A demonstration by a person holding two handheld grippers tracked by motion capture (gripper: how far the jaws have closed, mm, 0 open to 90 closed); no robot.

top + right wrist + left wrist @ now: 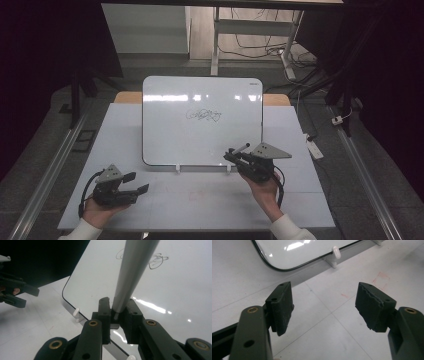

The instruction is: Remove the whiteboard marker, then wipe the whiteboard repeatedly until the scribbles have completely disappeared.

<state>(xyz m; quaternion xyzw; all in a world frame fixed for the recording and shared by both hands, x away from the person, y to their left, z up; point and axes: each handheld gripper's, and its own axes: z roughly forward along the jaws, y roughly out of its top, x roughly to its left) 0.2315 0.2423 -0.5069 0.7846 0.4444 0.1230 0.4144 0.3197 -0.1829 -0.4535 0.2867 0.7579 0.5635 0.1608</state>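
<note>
A whiteboard (200, 130) leans upright at the middle of the white table (200, 205), with a black scribble (203, 116) near its centre. My right gripper (231, 156) is at the board's lower right corner, shut on a grey marker (241, 147). In the right gripper view the marker (132, 272) rises from between the jaws (117, 312) toward the scribble (155, 261). My left gripper (140, 182) rests low at the table's front left, open with nothing between its fingers. The left gripper view has the jaws (324, 305) wide apart above bare table, the board's lower corner (294, 252) beyond.
White clips (178, 169) hold the board's lower edge. Faint red marks (382, 277) show on the tabletop in front of it. Metal rails (55, 165) run along both sides of the table. Behind it stand desk legs (216, 40) and loose cables (260, 47) on the floor.
</note>
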